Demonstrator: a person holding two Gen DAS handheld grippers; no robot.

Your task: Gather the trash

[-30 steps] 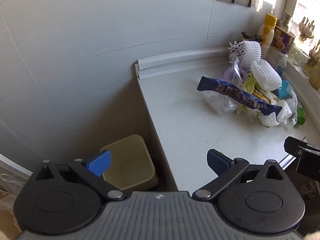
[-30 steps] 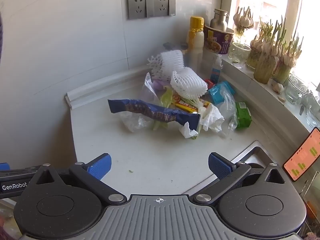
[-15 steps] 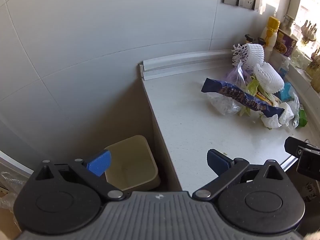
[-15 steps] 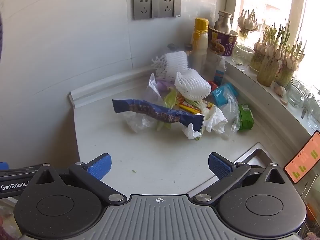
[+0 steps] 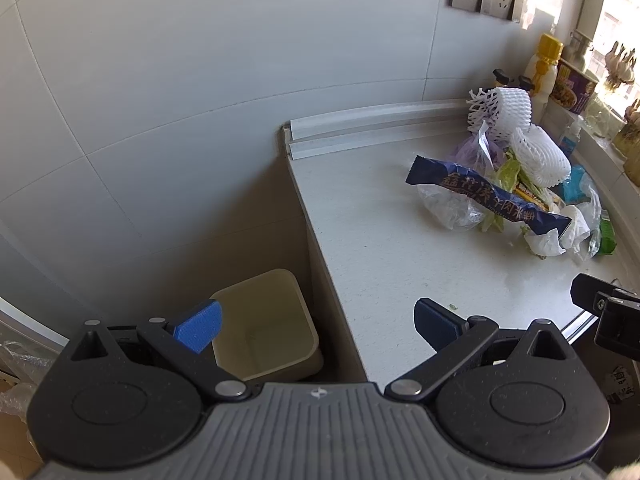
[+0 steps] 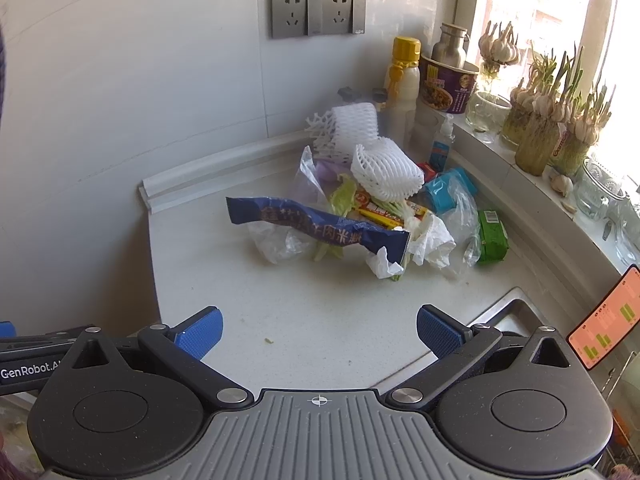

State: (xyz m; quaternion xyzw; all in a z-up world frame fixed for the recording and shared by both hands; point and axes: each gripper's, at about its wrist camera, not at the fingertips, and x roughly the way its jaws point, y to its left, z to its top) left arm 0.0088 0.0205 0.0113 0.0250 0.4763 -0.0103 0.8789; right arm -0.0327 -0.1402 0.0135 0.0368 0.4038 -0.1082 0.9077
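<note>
Wall sockets (image 6: 318,11); yellow-capped bottle (image 6: 402,76); sprouting garlic jars (image 6: 556,124) on sill; phone (image 6: 604,322).

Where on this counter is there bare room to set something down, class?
The counter is bare between the trash pile and the open right gripper, and along its left edge. It is crowded behind the pile, by the bottles and the windowsill.

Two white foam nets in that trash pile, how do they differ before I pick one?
The rear foam net stands as a rounded tube by the backsplash, its frayed open end toward the wall; the front foam net lies flattened and tilted on top of the pile. The rear one sits at the pile's edge, whereas the front one rests on the wrappers and green leaves. Both are white mesh, and neither gripper touches them.
</note>
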